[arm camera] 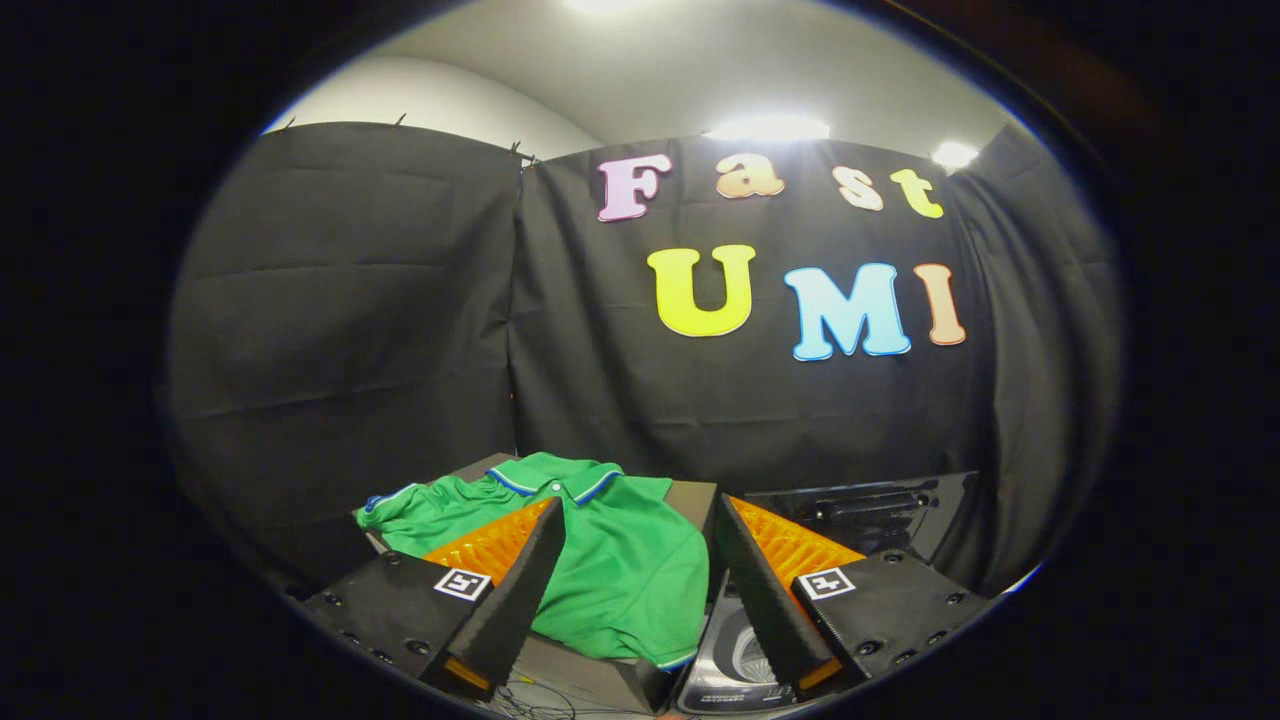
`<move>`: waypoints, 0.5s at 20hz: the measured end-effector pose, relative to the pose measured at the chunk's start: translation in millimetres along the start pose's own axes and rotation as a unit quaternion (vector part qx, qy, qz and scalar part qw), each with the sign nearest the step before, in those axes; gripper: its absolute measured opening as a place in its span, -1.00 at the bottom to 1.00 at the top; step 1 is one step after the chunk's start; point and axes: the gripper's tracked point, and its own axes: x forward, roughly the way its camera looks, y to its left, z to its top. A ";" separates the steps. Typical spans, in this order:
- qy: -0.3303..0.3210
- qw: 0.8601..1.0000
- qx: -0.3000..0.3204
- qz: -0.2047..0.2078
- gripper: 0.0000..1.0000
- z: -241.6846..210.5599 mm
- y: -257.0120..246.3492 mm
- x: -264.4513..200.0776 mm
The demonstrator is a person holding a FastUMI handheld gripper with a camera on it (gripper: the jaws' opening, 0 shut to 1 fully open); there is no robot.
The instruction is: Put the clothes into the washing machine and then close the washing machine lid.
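Observation:
A green polo shirt (610, 560) with a blue-trimmed collar lies spread on a grey stand (585, 675), partly between and beyond my fingers. My gripper (640, 520) is open, held above the shirt with nothing pressed between the fingers. To the right of the stand is the washing machine (740, 660); its drum opening shows just inside the right finger (765, 590). Its dark lid (870, 510) stands raised behind the right finger, against the booth wall.
Black cloth walls close the booth behind and on both sides. The stand's far edge sits near the back wall. Thin cables lie at the stand's near edge below the left finger.

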 end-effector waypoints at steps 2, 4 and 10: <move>0.008 1.000 -0.005 0.011 0.91 2.5 15.9 9.8; 0.018 1.000 -0.007 0.019 0.91 3.0 29.2 21.3; 0.079 0.995 -0.002 0.052 0.92 -14.6 66.9 64.0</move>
